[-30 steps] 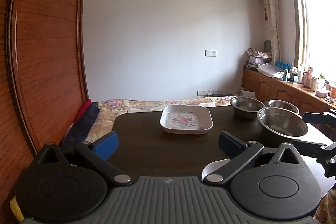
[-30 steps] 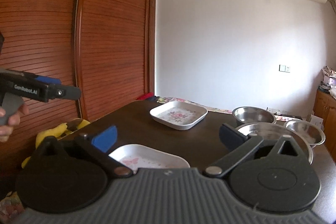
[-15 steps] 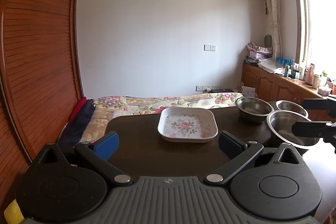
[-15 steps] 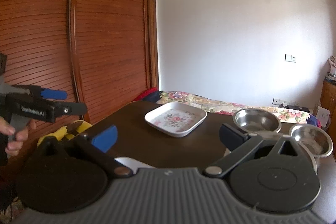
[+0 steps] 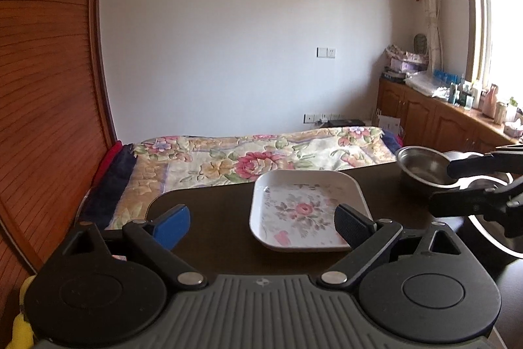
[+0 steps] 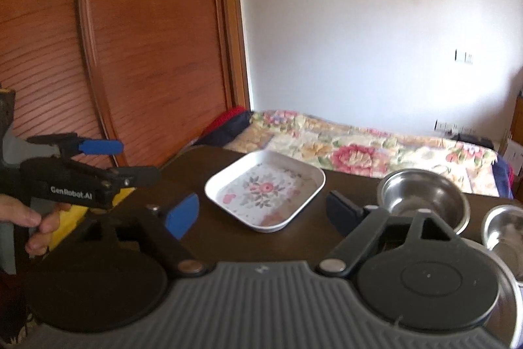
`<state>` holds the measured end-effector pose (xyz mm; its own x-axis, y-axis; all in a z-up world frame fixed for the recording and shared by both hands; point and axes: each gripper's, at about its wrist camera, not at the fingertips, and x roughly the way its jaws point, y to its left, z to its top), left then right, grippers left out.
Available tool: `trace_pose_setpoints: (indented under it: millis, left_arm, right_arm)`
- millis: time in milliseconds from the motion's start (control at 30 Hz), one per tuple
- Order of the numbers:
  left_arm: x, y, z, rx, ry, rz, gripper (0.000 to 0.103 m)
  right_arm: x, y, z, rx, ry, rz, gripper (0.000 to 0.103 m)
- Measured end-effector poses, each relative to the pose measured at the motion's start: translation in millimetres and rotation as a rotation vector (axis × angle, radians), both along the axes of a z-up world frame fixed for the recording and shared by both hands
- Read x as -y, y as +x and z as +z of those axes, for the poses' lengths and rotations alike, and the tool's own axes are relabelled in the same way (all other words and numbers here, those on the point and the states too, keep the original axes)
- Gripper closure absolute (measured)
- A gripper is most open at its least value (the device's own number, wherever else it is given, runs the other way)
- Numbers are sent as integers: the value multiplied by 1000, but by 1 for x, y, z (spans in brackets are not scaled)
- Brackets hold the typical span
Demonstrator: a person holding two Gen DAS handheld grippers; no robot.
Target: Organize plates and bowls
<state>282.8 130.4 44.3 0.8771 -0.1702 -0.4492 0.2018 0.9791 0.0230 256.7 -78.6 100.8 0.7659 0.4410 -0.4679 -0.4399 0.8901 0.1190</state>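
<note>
A white square plate (image 5: 304,211) (image 6: 264,185) with a flower print lies on the dark table (image 5: 212,237). My left gripper (image 5: 261,226) is open just short of the plate; its dark finger overlaps the plate's near right corner in the view. My right gripper (image 6: 261,213) is open with its jaws closing, and the plate's near corner shows between its fingers with no pad pressing on it. A small steel bowl (image 5: 421,165) (image 6: 421,198) stands to the right of the plate, a second bowl (image 6: 503,224) beyond it. A large steel bowl (image 5: 490,237) shows at the right edge.
The right gripper (image 5: 443,185) reaches in from the right, in front of the bowls. A hand (image 6: 36,218) holds the left gripper (image 6: 139,161) left of the table. A flowered bed (image 5: 261,156) lies behind the table, a wooden wardrobe (image 6: 130,54) to the left.
Both grippers have moved forward towards the flowered plate, which now looks larger. The near plate with the butterfly print has dropped out of the right wrist view. The right jaws stand slightly narrower.
</note>
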Motion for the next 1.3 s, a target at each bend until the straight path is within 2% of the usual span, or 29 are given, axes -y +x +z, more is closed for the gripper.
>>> trace_pose_setpoints:
  millis: [167, 367, 500, 633, 833, 1033, 1200, 1300]
  left_arm:
    - [-2, 38, -11, -42, 7, 9, 0]
    - [-5, 75, -27, -89, 21, 19, 0]
    - [-8, 95, -37, -122, 13, 19, 0]
    - [-11, 106, -45, -157, -22, 1, 1]
    - [-6, 112, -50, -169, -29, -29, 3]
    - [-5, 121, -56, -195, -35, -33, 11]
    - [-6, 126, -60, -215, -48, -38, 24]
    - [-4, 126, -63, -220, -44, -38, 26]
  right_arm:
    - [-3, 39, -5, -80, 33, -24, 19]
    - [-11, 75, -15, -136, 18, -58, 20]
    - [-17, 90, -25, -195, 18, -64, 23]
    - [-24, 97, -30, -219, -16, -56, 24]
    - [-28, 107, -39, -268, -35, -49, 24]
    - [-33, 113, -46, -310, -32, -49, 24]
    - [-34, 116, -48, -329, -20, -61, 24]
    - [-34, 117, -48, -333, -22, -62, 24]
